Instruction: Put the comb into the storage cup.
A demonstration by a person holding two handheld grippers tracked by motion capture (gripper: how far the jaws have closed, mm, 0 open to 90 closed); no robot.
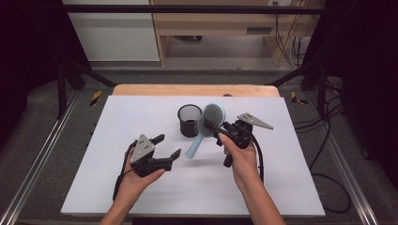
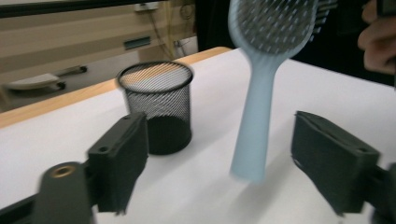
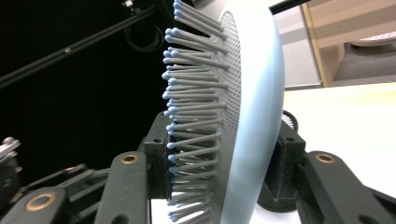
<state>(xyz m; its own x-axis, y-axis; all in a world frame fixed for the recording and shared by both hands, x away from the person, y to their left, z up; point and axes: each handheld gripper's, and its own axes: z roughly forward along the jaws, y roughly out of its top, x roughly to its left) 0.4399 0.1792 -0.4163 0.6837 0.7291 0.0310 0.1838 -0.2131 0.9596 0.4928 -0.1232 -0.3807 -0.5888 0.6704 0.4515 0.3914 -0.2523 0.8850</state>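
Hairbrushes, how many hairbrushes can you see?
1. The light blue hairbrush is held up over the white table by the right gripper, which is shut on its head, right beside the black mesh cup. Nothing hints at another.

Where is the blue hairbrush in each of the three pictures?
High view: the hairbrush is mid-table, head clamped in the right tool.
Left gripper view: it hangs upper right, handle down.
Right gripper view: its bristly head stands centre, edge-on.
Shared landmark: the black mesh cup, beside the brush.

The hairbrush (image 1: 206, 125) stands just right of the mesh cup (image 1: 189, 120) on the table (image 1: 117, 187).
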